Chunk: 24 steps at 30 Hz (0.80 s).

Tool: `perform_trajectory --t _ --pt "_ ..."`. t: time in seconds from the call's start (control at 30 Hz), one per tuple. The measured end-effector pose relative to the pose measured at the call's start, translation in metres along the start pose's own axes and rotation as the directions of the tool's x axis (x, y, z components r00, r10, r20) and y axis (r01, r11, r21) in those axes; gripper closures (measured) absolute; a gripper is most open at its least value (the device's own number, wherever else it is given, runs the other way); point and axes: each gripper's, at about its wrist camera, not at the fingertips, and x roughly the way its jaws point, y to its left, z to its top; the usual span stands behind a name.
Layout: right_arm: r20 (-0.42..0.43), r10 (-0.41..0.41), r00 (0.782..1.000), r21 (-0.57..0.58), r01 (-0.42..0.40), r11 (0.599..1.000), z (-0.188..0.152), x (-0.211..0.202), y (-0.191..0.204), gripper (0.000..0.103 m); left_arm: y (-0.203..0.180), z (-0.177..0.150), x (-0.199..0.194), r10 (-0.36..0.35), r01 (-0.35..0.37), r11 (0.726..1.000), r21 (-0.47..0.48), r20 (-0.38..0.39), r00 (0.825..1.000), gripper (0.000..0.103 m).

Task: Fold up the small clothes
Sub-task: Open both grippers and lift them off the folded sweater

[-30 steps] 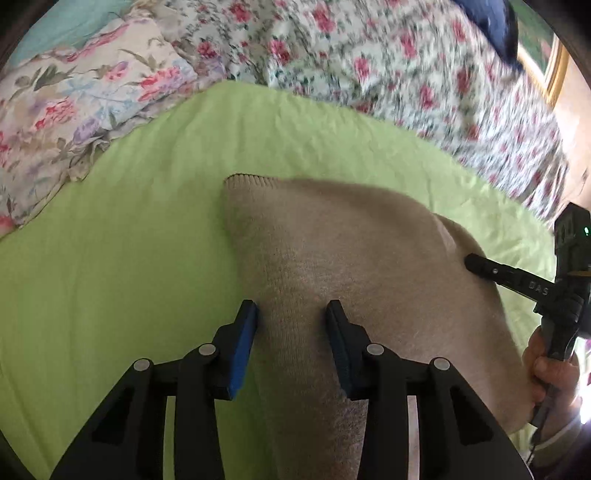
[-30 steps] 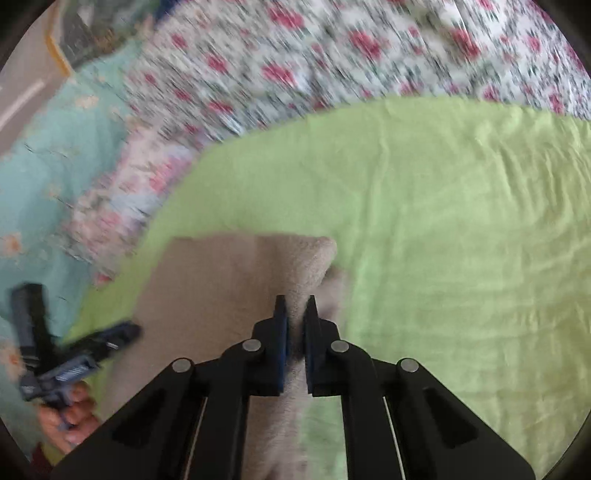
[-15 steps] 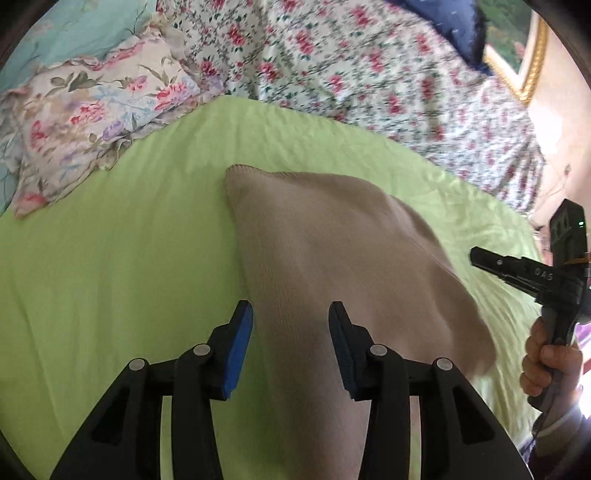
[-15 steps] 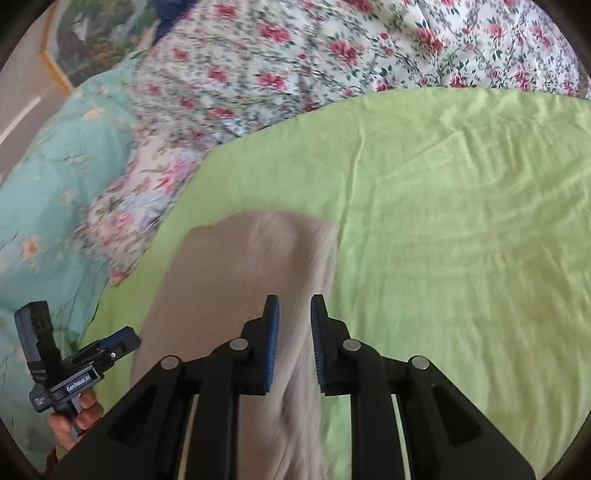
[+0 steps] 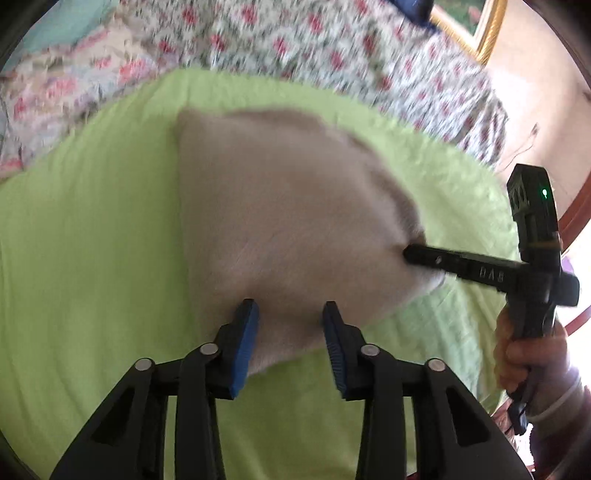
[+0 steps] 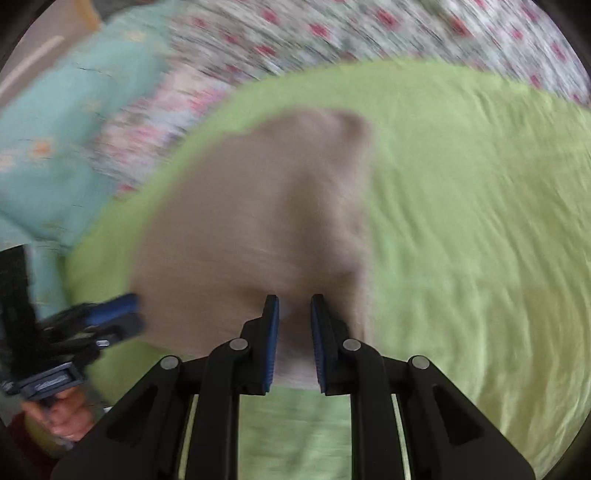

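Observation:
A beige knitted garment (image 5: 280, 221) lies folded on the green sheet (image 5: 92, 240); it also shows in the right wrist view (image 6: 258, 229). My left gripper (image 5: 290, 321) is open, its blue pads astride the garment's near edge. My right gripper (image 6: 294, 314) is open, its jaws a narrow gap apart over the garment's near edge. In the left wrist view the right gripper (image 5: 410, 254) reaches the garment's right side. Both views are blurred by motion.
Floral bedding (image 5: 332, 44) and a floral pillow (image 5: 55, 88) lie beyond the green sheet. A turquoise pillow (image 6: 55, 140) is at the left in the right wrist view. A gold picture frame (image 5: 484, 33) stands at the far right.
The right gripper opened and let go of the garment, then widened a little. Both grippers pulled back toward the garment's near edge, and the views are now blurred.

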Motion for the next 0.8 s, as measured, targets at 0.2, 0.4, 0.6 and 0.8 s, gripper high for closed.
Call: perform_trajectory --t 0.2,0.4,0.6,0.8 --pt "0.017 0.047 0.999 0.058 -0.048 0.997 -0.003 0.004 -0.019 0.089 0.0 -0.008 0.001 0.009 -0.009 1.0 -0.023 0.008 1.0 0.068" --pt "0.025 0.019 1.0 0.018 -0.019 1.0 -0.008 0.0 -0.011 0.089 0.001 -0.008 0.001 0.02 -0.02 0.999 -0.034 -0.002 1.0 0.068" --pt "0.025 0.001 1.0 0.018 -0.001 1.0 -0.02 -0.011 -0.012 0.089 -0.002 -0.013 -0.005 0.069 -0.07 0.996 -0.052 -0.008 0.998 0.068" --pt "0.013 -0.077 0.997 0.015 0.077 0.997 -0.034 -0.033 -0.006 0.085 -0.006 -0.021 -0.027 0.082 -0.082 0.995 -0.047 -0.008 0.997 0.063"
